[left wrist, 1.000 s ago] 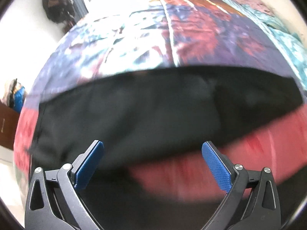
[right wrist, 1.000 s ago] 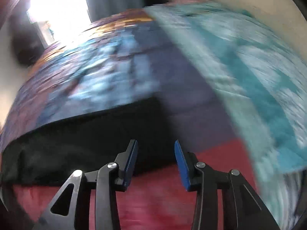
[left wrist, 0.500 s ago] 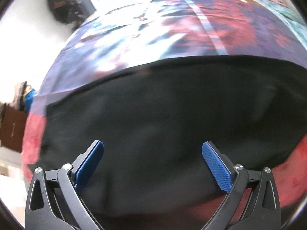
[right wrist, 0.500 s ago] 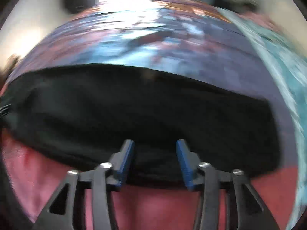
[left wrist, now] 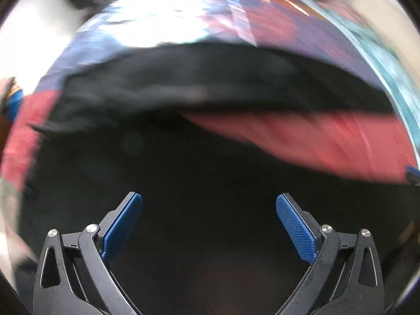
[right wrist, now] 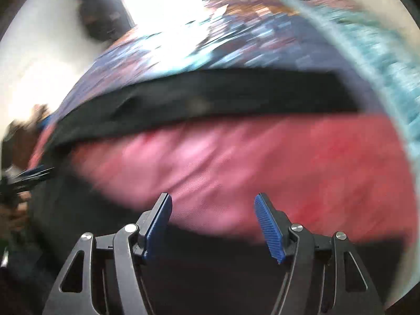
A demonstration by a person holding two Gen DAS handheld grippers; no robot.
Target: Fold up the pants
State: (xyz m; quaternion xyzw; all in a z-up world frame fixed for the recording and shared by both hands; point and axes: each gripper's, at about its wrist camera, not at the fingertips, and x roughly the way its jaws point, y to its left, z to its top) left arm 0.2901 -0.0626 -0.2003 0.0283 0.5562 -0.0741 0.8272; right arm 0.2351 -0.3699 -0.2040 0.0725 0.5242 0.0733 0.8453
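Pants: we see the black pants (left wrist: 215, 89) as a long dark band across the middle of the left wrist view, lying on the bed cover (left wrist: 328, 141). In the right wrist view they run across the upper middle of the frame (right wrist: 223, 97).
Bed cover: red and pink under both claws, with blue, purple and white patches higher up in both frames.
Left claw: our left gripper (left wrist: 209, 224) sits at the bottom middle of its frame. Its two blue pads are far apart and hold nothing. Dark cloth fills the view under it, but it is too blurry to tell if that is more of the pants.
Right claw: our right gripper (right wrist: 213, 223) is at the bottom middle of its frame. Its pads are apart with nothing between them, over the pink cover.
Blur: both pictures are smeared, so small creases are hard to see.
Step now: we think we are getting ready for the next fold.
How to do it well: we should slow down, pick one edge of the pants with each claw, pinch only the cloth and not the cover, then lift both sides evenly.
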